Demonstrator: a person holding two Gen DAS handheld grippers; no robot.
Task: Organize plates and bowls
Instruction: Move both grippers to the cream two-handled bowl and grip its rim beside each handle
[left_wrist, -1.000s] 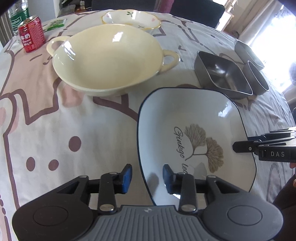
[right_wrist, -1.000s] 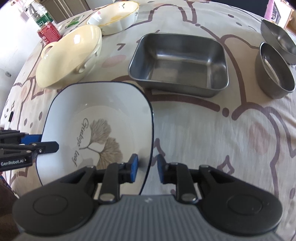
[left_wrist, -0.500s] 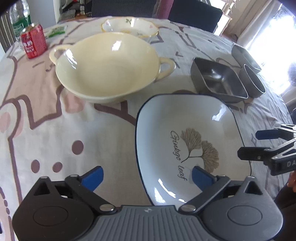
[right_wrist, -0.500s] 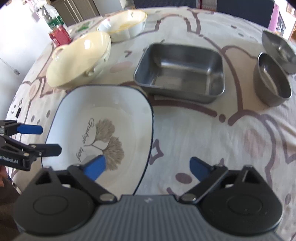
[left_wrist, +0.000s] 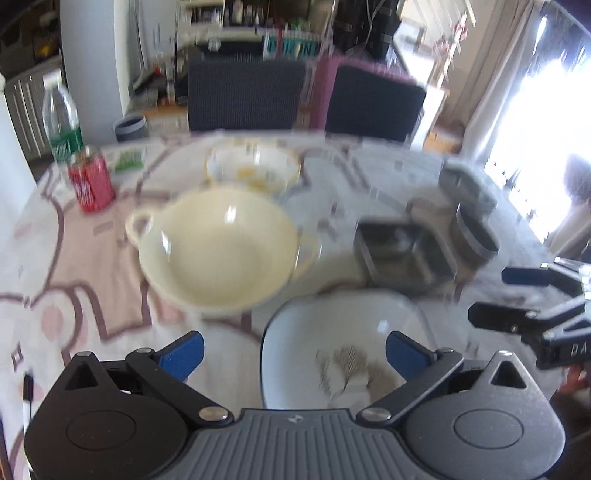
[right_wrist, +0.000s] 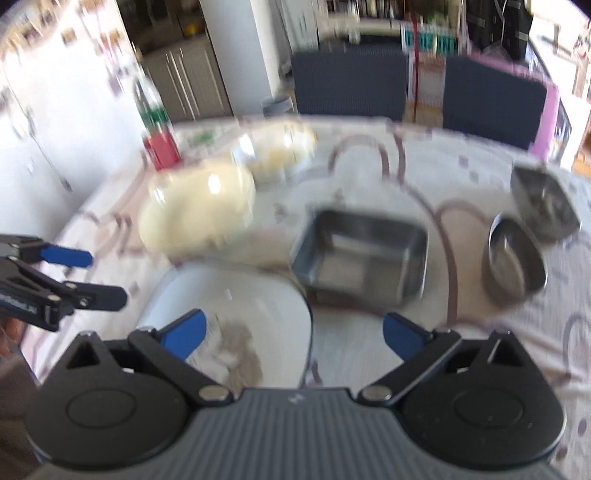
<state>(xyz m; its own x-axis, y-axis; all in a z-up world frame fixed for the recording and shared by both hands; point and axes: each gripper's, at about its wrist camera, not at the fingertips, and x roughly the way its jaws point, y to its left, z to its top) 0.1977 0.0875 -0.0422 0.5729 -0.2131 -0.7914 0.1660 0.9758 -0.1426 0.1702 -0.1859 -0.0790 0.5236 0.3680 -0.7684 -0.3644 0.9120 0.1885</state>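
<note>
The white square plate with a leaf print (left_wrist: 343, 332) (right_wrist: 236, 306) lies on the patterned tablecloth at the near edge. My left gripper (left_wrist: 293, 354) is open and empty, raised above the plate's left side. My right gripper (right_wrist: 293, 334) is open and empty above the plate's right side. Behind the plate sit a cream two-handled bowl (left_wrist: 218, 251) (right_wrist: 199, 210), a small floral bowl (left_wrist: 253, 170) (right_wrist: 277, 151), a square steel tray (left_wrist: 402, 251) (right_wrist: 360, 254), a round steel cup (left_wrist: 474, 232) (right_wrist: 515, 254) and a steel dish (left_wrist: 465, 184) (right_wrist: 543, 203).
A red can (left_wrist: 90, 181) (right_wrist: 160, 151) and a plastic bottle (left_wrist: 61, 125) stand at the far left of the table. Two dark chairs (left_wrist: 247, 96) (right_wrist: 351, 81) stand behind the far edge. Both views are blurred by motion.
Both grippers opened off the plate's edges, leaving it on the table, then lifted and tilted up so the room behind now shows.
</note>
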